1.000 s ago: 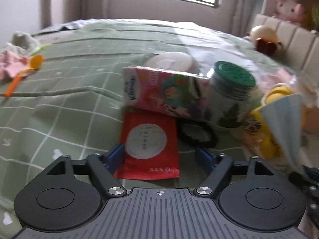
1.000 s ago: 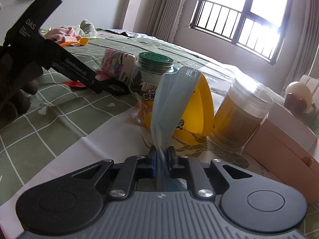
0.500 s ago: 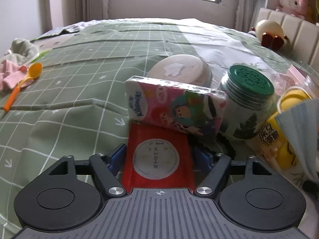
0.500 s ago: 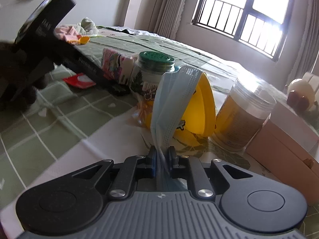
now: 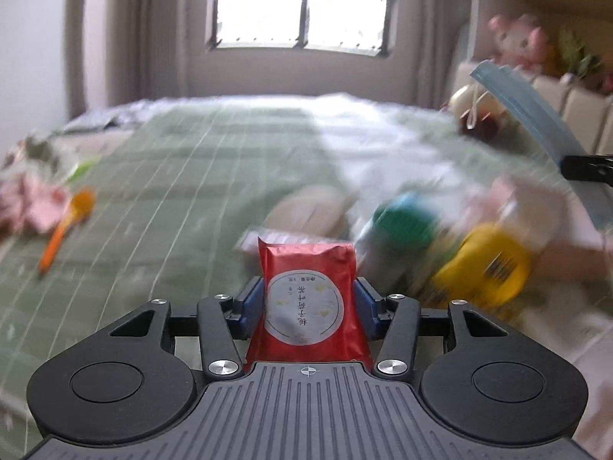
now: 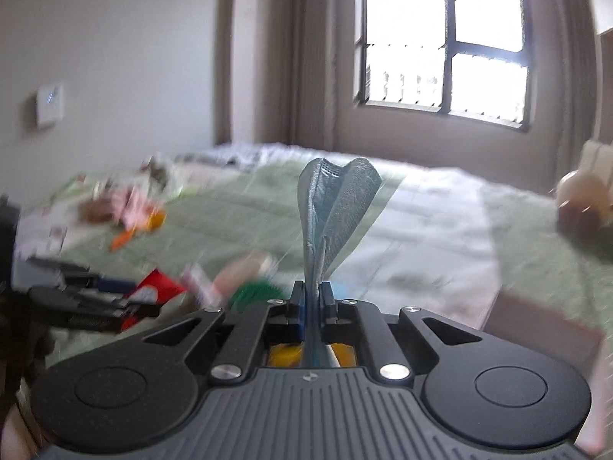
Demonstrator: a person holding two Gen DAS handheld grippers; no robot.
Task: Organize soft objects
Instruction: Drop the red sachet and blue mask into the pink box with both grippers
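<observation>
The red packet (image 5: 308, 299) stands upright between the blue pads (image 5: 251, 304) of the left gripper (image 5: 308, 303), whose jaws have just been closing and now press its sides; its lower edge is hidden behind the gripper body. The blue face mask (image 6: 337, 211) is pinched in the tightly closed right gripper (image 6: 313, 303) and fans upward above it (its ear loops cannot be made out). Below, motion blur smears the green checked bed (image 5: 191, 176): a green-lidded jar (image 5: 402, 222), a yellow container (image 5: 486, 264) and an orange spoon (image 5: 67, 226) are barely legible.
</observation>
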